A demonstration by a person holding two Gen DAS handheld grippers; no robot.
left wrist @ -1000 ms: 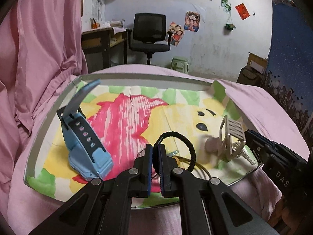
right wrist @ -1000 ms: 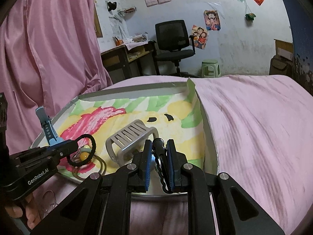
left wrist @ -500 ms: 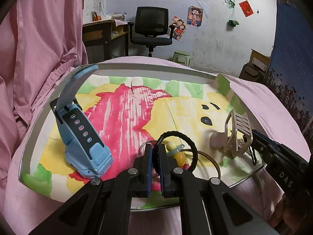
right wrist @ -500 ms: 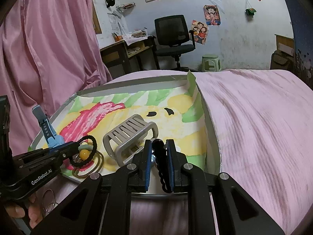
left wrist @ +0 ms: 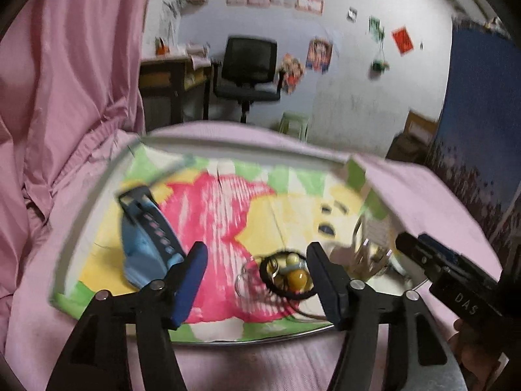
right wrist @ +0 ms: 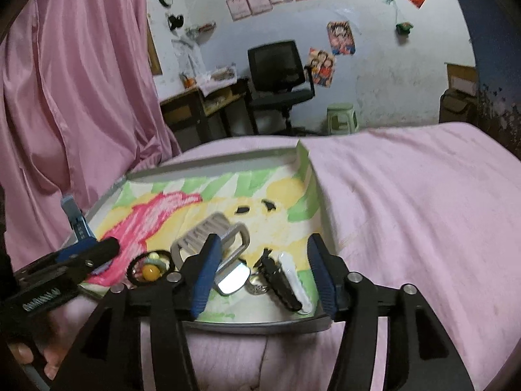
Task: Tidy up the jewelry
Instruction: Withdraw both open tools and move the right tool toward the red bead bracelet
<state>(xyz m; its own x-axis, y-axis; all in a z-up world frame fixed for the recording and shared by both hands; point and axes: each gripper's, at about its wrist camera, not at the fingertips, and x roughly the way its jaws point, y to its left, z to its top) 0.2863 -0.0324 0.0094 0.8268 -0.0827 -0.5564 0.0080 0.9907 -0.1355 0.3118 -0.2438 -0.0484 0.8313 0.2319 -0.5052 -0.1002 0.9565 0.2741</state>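
Observation:
A metal tray lined with a bright drawing lies on the pink bed. My left gripper is open over its near edge. The black hair tie with a yellow bead lies on the tray just inside the right finger. A blue watch stands left of it. My right gripper is open above the tray's near right corner. Below it lie a black piece, a white piece, a small mirror and a grey claw clip.
Pink curtain hangs at the left and pink bedding spreads to the right of the tray. The other gripper reaches in from the right in the left wrist view. A desk and office chair stand far behind.
Both grippers have opened. The left one let go of the black hair tie, which now lies on the tray. The right one released the black piece into the near right corner.

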